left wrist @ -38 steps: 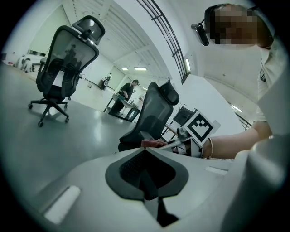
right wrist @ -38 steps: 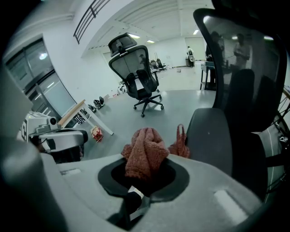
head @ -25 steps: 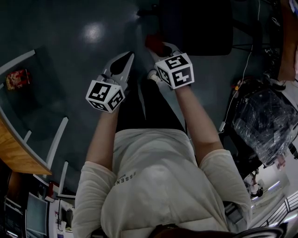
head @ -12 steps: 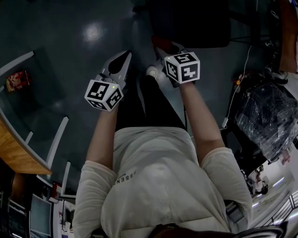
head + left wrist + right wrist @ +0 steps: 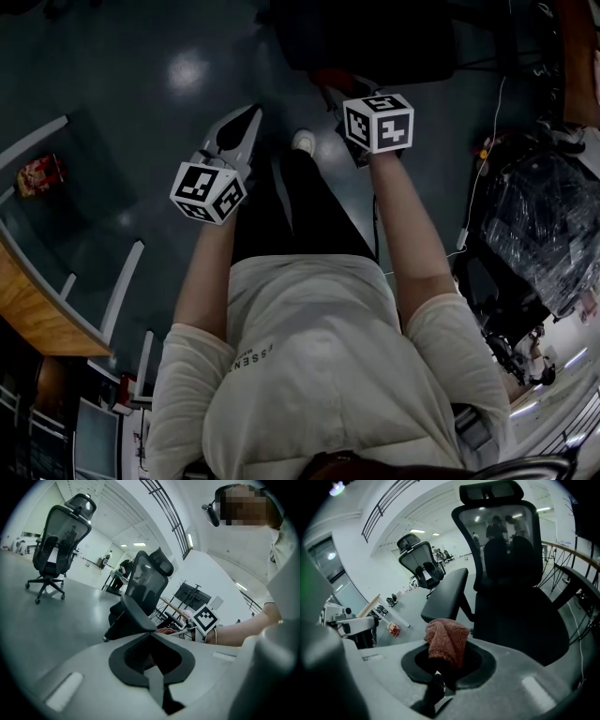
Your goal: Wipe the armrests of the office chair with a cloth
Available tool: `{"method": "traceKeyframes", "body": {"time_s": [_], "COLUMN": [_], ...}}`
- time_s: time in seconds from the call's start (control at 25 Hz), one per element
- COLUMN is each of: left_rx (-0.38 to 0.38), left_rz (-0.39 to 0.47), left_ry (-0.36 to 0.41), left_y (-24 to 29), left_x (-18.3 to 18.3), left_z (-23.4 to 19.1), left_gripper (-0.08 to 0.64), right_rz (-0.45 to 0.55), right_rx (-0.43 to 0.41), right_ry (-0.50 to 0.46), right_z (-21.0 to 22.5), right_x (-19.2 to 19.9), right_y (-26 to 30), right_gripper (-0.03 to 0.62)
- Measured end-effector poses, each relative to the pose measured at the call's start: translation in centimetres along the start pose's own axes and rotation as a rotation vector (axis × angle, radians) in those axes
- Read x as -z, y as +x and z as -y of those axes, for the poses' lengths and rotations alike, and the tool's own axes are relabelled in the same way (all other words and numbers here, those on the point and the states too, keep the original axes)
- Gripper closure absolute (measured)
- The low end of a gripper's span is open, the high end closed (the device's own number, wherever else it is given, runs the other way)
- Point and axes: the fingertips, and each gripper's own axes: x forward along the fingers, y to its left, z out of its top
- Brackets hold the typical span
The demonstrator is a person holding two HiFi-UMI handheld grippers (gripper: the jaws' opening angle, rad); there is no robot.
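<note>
cloth [image 5: 447,639]: reddish, bunched, in right gripper [image 5: 442,663] | armrest [image 5: 447,592]: black, just beyond

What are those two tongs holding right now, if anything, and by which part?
The right tongs pinch a pink cloth by its lower end; the bunched rest sticks out. The left tongs are shut and hold nothing.

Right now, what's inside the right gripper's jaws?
A bunched reddish cloth, pinched by the right gripper. Its lower end is hidden inside the dark jaw opening; the office chair's armrest sits beyond.
</note>
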Motion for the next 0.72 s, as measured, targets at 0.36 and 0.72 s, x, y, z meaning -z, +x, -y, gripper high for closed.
{"method": "traceKeyframes", "body": {"time_s": [0.36,0.72], "left_rx": [0.033,0.165], "left_rz": [-0.026,0.008], "left_ry": [0.033,0.178], "left_y": [2.5,9.8], "left_x": [-0.7,-4.5], "left_z": [5.1,15.5], "left_gripper": [0.545,0.545], "right_rz": [0.102,0.298], "right_rx": [0.028,0.094], "right_ry": [0.130,0.192], "right_z": [4.0,9.0], "right_x": [-0.4,-0.2], "right_y": [-6.5,-18.9], "right_gripper": [0.541,0.541]}}
